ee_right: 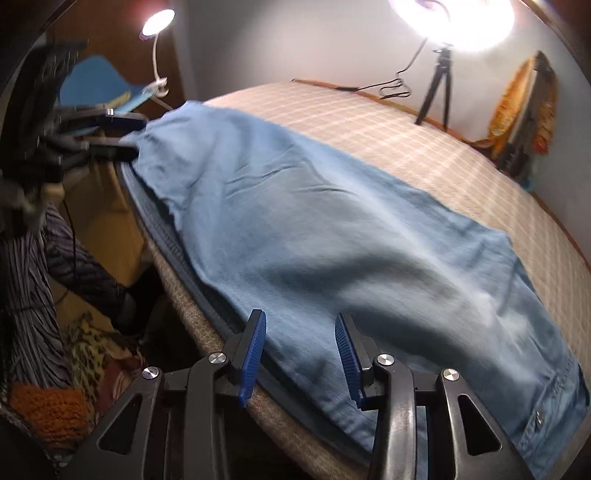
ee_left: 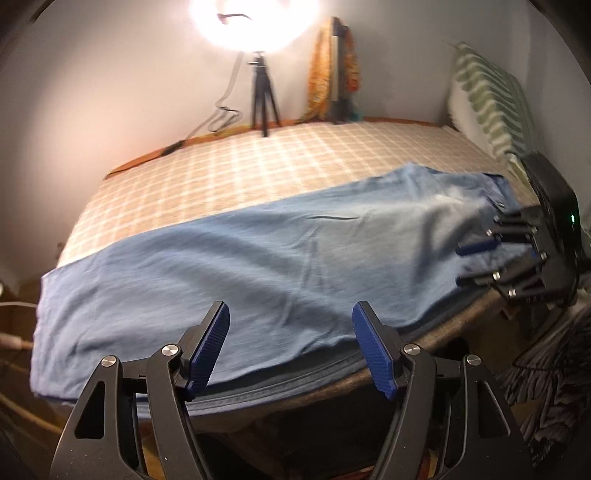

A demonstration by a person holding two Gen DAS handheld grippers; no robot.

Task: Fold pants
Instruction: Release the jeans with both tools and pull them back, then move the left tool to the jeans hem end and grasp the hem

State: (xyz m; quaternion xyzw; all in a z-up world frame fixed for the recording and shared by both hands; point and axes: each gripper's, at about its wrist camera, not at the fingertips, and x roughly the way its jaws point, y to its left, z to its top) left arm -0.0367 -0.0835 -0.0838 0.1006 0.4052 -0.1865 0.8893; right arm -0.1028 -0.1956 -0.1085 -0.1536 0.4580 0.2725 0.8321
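The blue pants (ee_left: 236, 266) lie on the checked bed (ee_left: 229, 166) past both grippers' wide fingers; a bright lamp (ee_left: 255, 22) stands behind.

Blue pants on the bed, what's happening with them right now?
A person holding a gripper in each hand is working on folding the blue pants, which lie stretched along the near edge of the checked bed, already doubled lengthwise. The left gripper is open near the leg end; the right gripper is open by the waistband end. Neither has gripped the fabric.
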